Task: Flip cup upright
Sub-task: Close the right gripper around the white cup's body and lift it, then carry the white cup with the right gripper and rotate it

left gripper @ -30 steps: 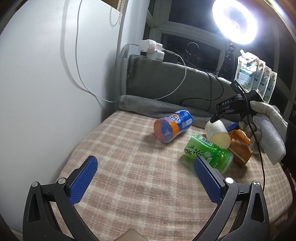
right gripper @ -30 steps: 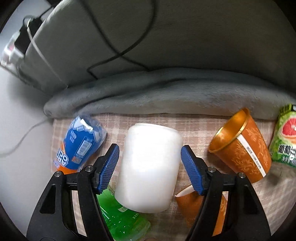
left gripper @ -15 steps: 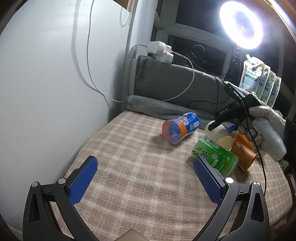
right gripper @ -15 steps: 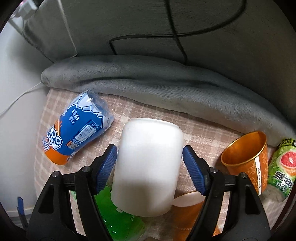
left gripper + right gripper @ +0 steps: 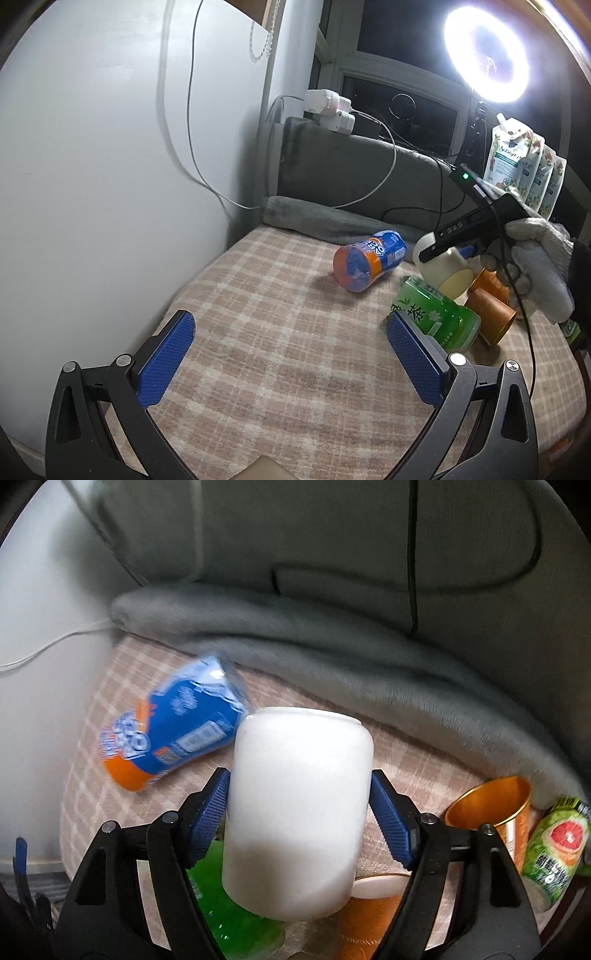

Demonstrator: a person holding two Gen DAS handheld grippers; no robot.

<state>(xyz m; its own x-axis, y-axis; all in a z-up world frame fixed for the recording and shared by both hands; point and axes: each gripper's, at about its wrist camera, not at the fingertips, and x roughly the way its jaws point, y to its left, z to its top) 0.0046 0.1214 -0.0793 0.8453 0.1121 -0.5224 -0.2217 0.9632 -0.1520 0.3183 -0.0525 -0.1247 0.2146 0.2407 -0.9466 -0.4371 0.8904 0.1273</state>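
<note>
Only left view, white cup (image 5: 441,267) mouth, tilted

The right gripper (image 5: 299,805) clamps a white cup (image 5: 297,794) between its blue fingers (image 5: 208,812) — base pointing away, the cup raised above the checked bed cover (image 5: 406,753). Behind and left lies a blue-and-orange cup (image 5: 170,734) on its side — blurred. A green cup (image 5: 236,919) shows below, a copper cup (image 5: 491,808) at right.
</note>
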